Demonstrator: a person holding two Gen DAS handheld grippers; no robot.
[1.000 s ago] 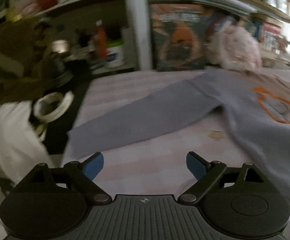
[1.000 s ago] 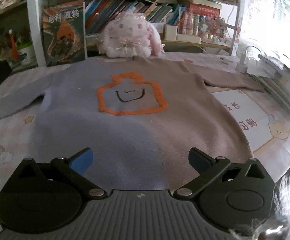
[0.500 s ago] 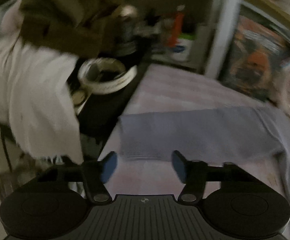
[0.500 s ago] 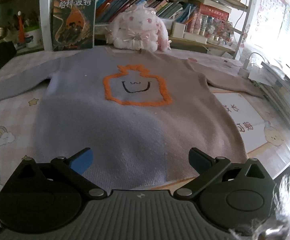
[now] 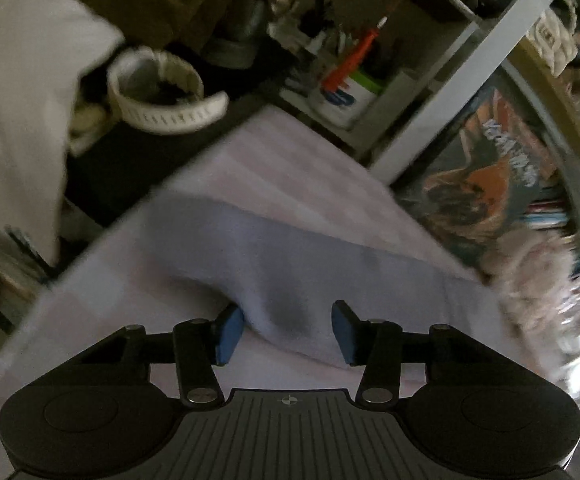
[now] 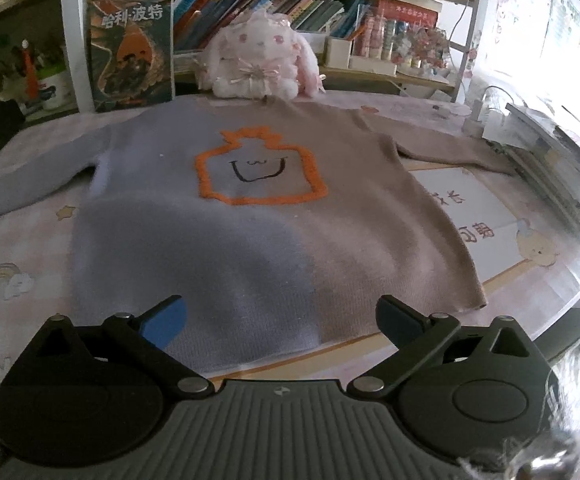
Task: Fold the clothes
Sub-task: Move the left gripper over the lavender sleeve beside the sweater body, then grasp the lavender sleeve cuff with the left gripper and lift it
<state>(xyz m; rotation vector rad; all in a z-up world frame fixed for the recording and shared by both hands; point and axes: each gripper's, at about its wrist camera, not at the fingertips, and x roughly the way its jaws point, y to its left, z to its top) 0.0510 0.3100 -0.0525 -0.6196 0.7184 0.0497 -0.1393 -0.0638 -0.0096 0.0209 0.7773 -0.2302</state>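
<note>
Left gripper (image 5: 288, 332): jaws closing, with the bunched end of the sweater's blue sleeve (image 5: 290, 276) between the pads. The left pad meets the cloth; the right pad seems just clear of it, so no firm pinch yet. Sleeve runs from the jaws toward 2 o'clock across the pink checked tablecloth (image 5: 297, 164).

Handling, judged: knit sweater (image 6: 250, 216) looks soft, limp and light, not slippery, not fragile. It will sag and drape from any hold, and a pinch may take one layer only. Best holds: cuff end of a sleeve, then hem corners or shoulder seams.

Right gripper (image 6: 282, 322): jaws spread wide, nothing between them, hovering over the hem at 6 o'clock of the garment.

Appearance: sweater lies flat, front up, sleeves out at 9 and 3 o'clock. Left half blue-grey, right half beige; orange bottle outline (image 6: 260, 168) with a small drawn face at centre. Collar points to 12 o'clock, toward a plush rabbit (image 6: 260, 60).
</note>
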